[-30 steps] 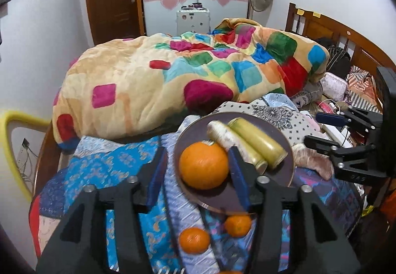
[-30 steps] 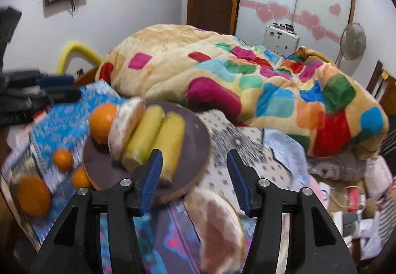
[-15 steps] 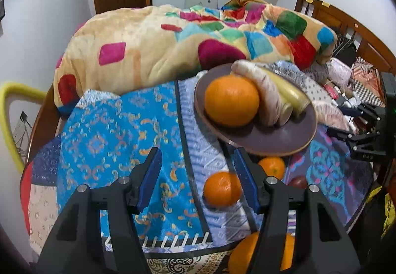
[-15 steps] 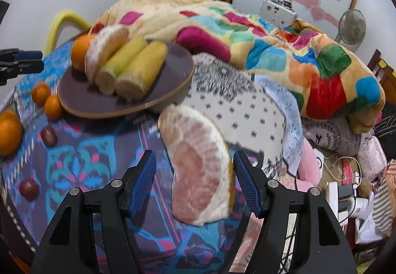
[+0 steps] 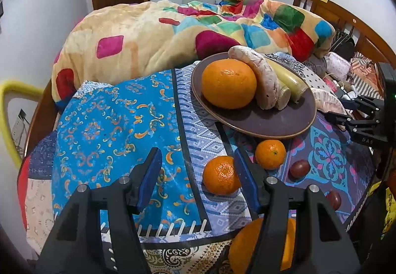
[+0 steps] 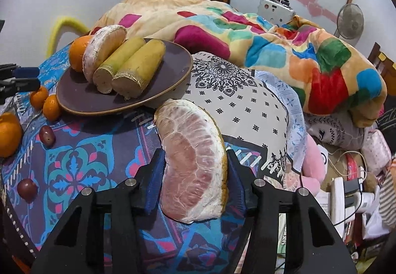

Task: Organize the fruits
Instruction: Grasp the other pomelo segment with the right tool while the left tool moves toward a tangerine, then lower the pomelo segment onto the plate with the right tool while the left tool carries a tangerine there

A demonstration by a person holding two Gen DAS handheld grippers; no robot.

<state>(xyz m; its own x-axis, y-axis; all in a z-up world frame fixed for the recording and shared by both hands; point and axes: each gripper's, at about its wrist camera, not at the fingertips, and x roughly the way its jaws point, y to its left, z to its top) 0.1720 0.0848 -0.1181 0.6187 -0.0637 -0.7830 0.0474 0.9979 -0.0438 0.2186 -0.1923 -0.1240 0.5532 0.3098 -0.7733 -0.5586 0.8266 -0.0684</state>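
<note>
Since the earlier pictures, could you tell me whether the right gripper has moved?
Yes. The right gripper has advanced toward the pomelo wedge and closed around it; the plate sits farther up-left.

Left gripper (image 5: 198, 175) open, fingers (image 5: 151, 175) spread above blue patterned cloth (image 5: 106, 125); small orange (image 5: 220, 175) just beside right finger. Brown plate (image 5: 272, 123) holds large orange (image 5: 229, 83), pomelo wedge (image 5: 262, 78), two yellow-green stalks (image 5: 289, 80). Second small orange (image 5: 270, 153) near plate's front rim.

The plate (image 6: 160, 87) looks glazed and smooth, brown with a soft sheen. The pomelo wedge (image 6: 195, 167) shows moist, veined flesh and pithy rind. The large orange (image 5: 229, 83) has dimpled, glossy peel. The blanket (image 5: 153, 33) is plush fleece; the printed cloth (image 5: 104, 125) is thin and slightly shiny.
</note>
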